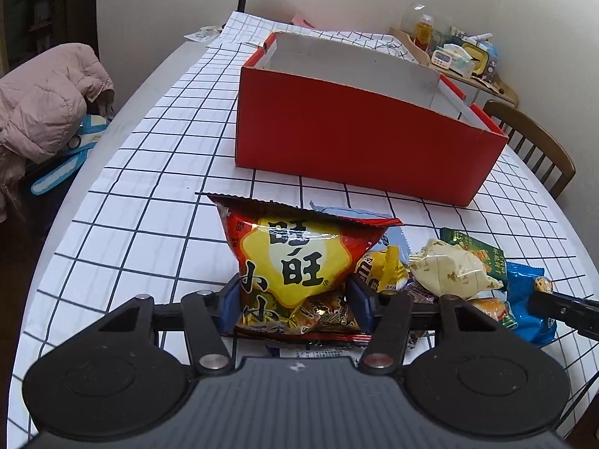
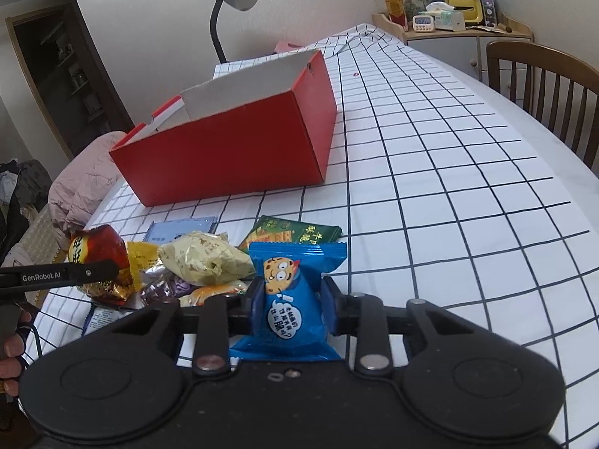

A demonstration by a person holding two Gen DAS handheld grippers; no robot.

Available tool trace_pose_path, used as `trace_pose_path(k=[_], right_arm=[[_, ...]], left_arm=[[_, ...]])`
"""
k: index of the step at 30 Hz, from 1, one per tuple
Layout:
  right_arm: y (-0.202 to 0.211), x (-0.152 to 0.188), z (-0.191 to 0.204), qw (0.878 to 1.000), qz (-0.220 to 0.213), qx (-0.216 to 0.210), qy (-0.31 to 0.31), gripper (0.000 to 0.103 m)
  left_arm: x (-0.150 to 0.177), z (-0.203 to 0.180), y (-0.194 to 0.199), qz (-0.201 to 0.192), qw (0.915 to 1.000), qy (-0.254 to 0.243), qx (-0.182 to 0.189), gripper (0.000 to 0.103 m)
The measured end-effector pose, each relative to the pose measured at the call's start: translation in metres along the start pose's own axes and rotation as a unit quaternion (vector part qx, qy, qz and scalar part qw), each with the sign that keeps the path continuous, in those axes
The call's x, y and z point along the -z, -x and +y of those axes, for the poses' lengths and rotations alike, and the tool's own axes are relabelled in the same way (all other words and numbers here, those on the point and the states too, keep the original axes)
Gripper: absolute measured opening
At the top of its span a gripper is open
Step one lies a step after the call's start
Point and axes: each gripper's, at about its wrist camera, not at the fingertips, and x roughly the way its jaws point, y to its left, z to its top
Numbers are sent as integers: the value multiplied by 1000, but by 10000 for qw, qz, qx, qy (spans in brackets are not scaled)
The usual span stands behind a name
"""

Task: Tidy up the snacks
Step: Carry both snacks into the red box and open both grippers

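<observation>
My left gripper (image 1: 294, 299) is shut on a red and yellow snack bag (image 1: 295, 258), which stands upright between its blue pads. My right gripper (image 2: 290, 305) is shut on a blue cookie packet (image 2: 290, 299). A pile of snacks lies on the table: a cream packet (image 2: 206, 258), a green packet (image 2: 292, 230), a yellow packet (image 1: 385, 265) and a light blue sachet (image 2: 179, 228). An open red box (image 1: 355, 131) stands beyond the pile; it also shows in the right wrist view (image 2: 232, 153). Its inside is hidden from here.
The table wears a white checked cloth (image 2: 430, 187). A wooden chair (image 2: 543, 86) stands at the right edge. A desk lamp (image 2: 232, 3) stands behind the box. A pink jacket (image 1: 45, 101) lies left of the table. A cluttered cabinet (image 2: 449, 11) is at the back.
</observation>
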Motion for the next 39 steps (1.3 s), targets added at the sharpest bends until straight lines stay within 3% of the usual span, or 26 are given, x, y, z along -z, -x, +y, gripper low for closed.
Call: trace_pose_path(k=[21, 39], right_arm=[[54, -22, 24, 9970, -563, -316, 430, 30], [46, -100, 49, 9919, -894, -302, 850, 30]], left_arm=[[-20, -18, 52, -179, 9997, -77, -140, 57], [-98, -60, 74, -607, 9961, -590, -240, 57]])
